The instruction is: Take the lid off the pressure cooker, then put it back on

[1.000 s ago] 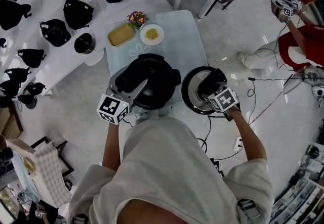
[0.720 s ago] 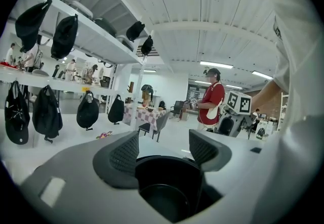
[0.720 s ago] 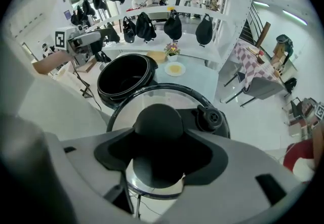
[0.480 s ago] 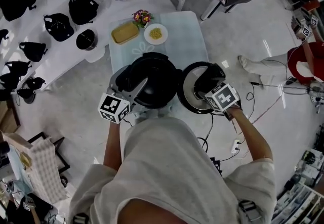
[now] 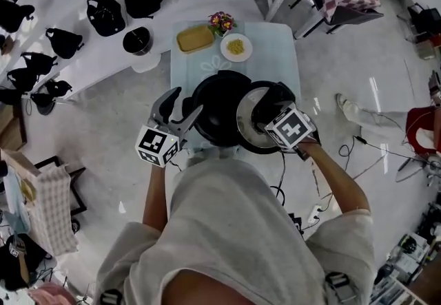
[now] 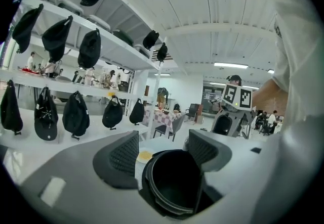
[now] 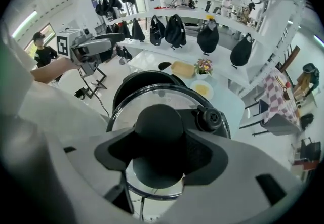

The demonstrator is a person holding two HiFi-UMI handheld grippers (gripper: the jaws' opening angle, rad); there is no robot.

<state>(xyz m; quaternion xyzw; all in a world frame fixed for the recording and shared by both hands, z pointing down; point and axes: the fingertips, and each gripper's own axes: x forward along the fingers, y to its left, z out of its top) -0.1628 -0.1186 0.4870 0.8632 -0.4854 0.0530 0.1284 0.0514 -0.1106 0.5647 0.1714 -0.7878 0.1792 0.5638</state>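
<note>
Right gripper (image 7: 162, 153): you have its jaws clamped on the black knob (image 7: 158, 124) of the lid (image 7: 167, 97), 1 pad on each side; gripping the centre lets the lid hang balanced instead of tipping
Lid: it is off its seat and in the air, its glass face up, covering only the right part of the pot's opening in the head view (image 5: 249, 118); the valve (image 7: 211, 119) sits just beside the knob, clear of your grip
Pressure cooker (image 5: 217, 107): it stands open on the tabletop (image 5: 279, 66), its dark inside showing, so the lift-off half looks done
Left gripper (image 5: 183, 108): its jaws are apart with nothing between the pads (image 6: 124, 154); it hovers by the pot's left rim, aimed across the opening, and I cannot tell whether a fingertip touches; I judge you have it there to brace the body
What is left: seating the lid; you would need to centre it over the rim, level it, then lower it
Risk: set down off-centre, 1 edge could catch the rim and the lid could swing on the knob
Far end of tabletop: the yellow tray (image 5: 195, 38), plate (image 5: 236, 47) and flowers (image 5: 222, 21) sit well apart from the pot, leaving you room
</note>
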